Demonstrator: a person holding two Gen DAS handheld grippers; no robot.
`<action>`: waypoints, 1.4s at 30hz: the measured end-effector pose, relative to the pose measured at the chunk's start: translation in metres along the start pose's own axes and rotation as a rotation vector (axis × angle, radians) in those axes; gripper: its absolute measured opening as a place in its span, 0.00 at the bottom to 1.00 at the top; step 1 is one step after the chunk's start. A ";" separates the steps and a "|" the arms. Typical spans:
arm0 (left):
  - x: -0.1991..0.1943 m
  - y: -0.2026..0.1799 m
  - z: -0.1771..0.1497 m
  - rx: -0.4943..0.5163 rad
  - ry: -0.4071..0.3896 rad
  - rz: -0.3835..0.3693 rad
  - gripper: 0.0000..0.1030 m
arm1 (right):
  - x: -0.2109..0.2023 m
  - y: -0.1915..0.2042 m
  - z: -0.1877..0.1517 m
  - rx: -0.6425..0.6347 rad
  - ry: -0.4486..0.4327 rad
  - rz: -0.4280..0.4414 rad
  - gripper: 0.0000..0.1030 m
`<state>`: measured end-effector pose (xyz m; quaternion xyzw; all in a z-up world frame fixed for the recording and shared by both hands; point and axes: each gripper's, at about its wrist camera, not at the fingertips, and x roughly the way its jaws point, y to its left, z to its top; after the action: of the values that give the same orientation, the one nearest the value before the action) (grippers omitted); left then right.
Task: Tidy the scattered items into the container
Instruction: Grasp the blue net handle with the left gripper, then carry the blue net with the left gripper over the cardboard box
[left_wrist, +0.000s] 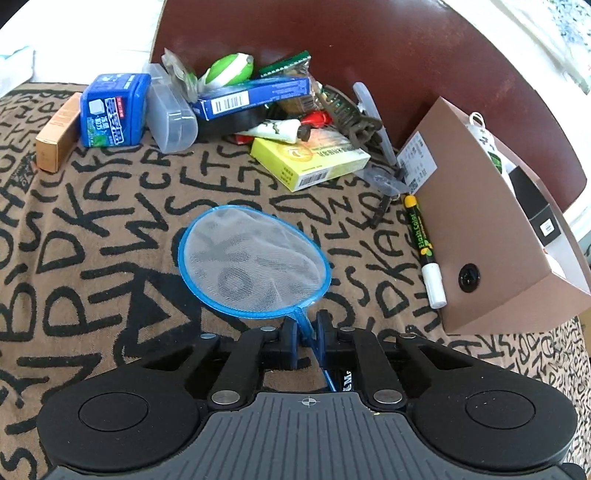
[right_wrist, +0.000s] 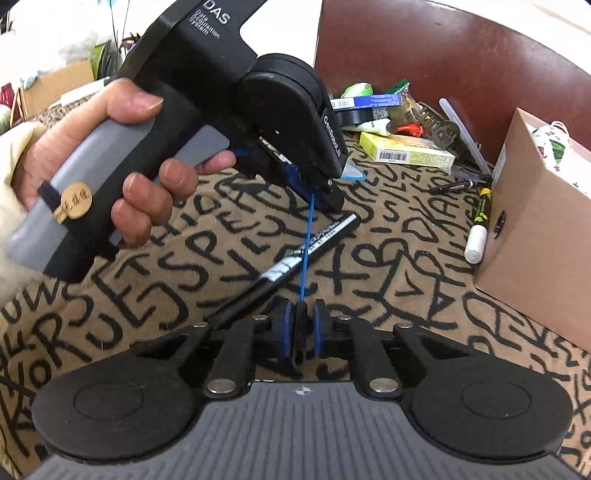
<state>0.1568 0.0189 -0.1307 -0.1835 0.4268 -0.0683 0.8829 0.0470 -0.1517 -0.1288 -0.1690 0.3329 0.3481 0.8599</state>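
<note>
Left claw (left_wrist: 306, 332) clamping net (left_wrist: 255, 262) stem; right claw (right_wrist: 303, 325) seemingly nipping its handle end, right-view only.

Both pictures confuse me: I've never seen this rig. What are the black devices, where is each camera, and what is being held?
A person holds two handheld pinchers, each with its own forward-looking camera. The left camera shows the left gripper pinching the blue wire handle just behind the hoop of a small fish net. The right camera shows the right gripper closed on the handle's far end, with the hand holding the left device above. Both rest over a lettered cloth. On it lie a yellow box, a marker, a pen and a pile of clutter. The cardboard box is the container.
</note>
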 end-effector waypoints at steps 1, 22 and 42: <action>0.001 0.001 0.001 -0.008 -0.002 -0.002 0.27 | 0.002 -0.001 0.001 0.008 -0.003 0.003 0.11; -0.064 -0.074 0.026 0.131 -0.169 -0.075 0.05 | -0.067 -0.029 0.012 0.094 -0.197 -0.022 0.08; -0.034 -0.254 0.070 0.307 -0.234 -0.261 0.05 | -0.147 -0.161 0.006 0.088 -0.347 -0.315 0.07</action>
<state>0.1993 -0.1877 0.0312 -0.1071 0.2788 -0.2243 0.9276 0.0853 -0.3331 -0.0132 -0.1189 0.1644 0.2187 0.9545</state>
